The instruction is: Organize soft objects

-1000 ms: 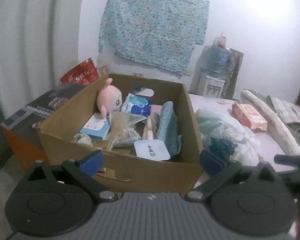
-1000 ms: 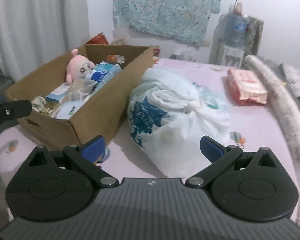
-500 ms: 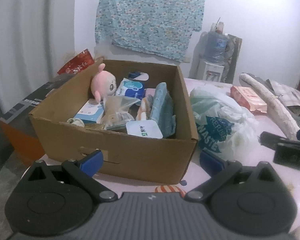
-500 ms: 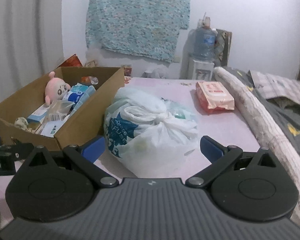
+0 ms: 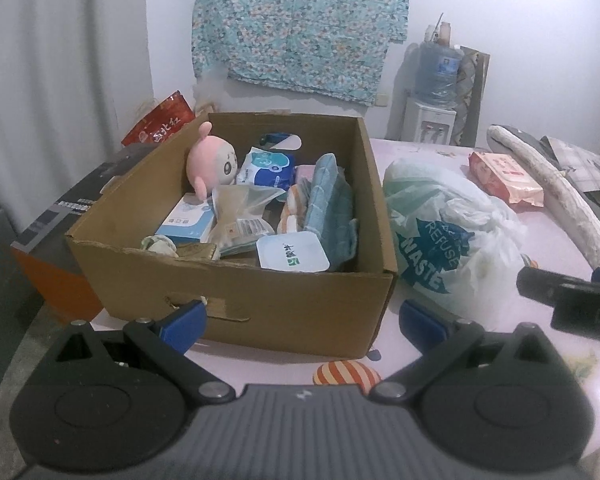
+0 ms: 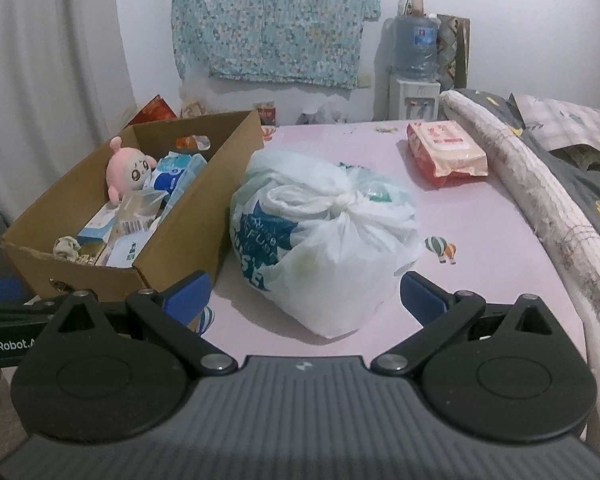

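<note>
A cardboard box [image 5: 260, 300] [image 6: 188, 216] on the pink table holds a pink plush toy [image 5: 211, 164] [image 6: 128, 174], a folded blue towel [image 5: 330, 200], tissue packs and several packets. A knotted white plastic bag [image 5: 448, 236] [image 6: 332, 240] sits right of the box. A pink wipes pack [image 5: 504, 178] [image 6: 444, 148] lies farther back. My left gripper [image 5: 300, 322] is open in front of the box, holding nothing. My right gripper [image 6: 304, 290] is open just before the bag, also holding nothing.
A rolled whitish mat [image 6: 556, 204] and grey bedding run along the right side. A water dispenser [image 6: 414, 68] stands at the back wall under a floral cloth [image 6: 276, 20]. A dark and orange carton [image 5: 56, 240] sits left of the box.
Both grippers have pulled back and risen, so the box and bag look farther away. The right gripper's view swung right, away from the box. Nothing was grasped.
</note>
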The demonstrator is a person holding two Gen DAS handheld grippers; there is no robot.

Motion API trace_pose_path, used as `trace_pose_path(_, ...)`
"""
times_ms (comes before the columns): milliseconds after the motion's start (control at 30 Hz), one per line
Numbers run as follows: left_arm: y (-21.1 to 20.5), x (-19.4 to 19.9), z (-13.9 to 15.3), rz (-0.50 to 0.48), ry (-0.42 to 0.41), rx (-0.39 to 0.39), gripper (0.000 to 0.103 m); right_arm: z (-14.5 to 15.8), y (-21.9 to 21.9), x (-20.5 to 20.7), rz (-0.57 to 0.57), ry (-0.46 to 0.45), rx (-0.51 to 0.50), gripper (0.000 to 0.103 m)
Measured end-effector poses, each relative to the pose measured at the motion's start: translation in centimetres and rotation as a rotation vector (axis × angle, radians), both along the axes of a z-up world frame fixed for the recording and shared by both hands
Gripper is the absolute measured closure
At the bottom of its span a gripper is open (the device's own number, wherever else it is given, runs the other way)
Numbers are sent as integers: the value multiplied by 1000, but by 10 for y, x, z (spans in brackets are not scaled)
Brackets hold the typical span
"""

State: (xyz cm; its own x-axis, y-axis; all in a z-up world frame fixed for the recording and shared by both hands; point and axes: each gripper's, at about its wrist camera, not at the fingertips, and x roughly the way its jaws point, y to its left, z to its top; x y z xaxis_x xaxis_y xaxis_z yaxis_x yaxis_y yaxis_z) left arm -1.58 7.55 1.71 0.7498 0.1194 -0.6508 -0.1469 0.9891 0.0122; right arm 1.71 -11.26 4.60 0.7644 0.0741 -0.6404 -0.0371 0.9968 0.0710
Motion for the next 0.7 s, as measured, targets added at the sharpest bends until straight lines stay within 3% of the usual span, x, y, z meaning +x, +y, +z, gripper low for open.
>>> trace_pose_path(700, -5, 7, -4, 27, 83, -11, 0, -6, -6, 5, 13, 55, 10, 1)
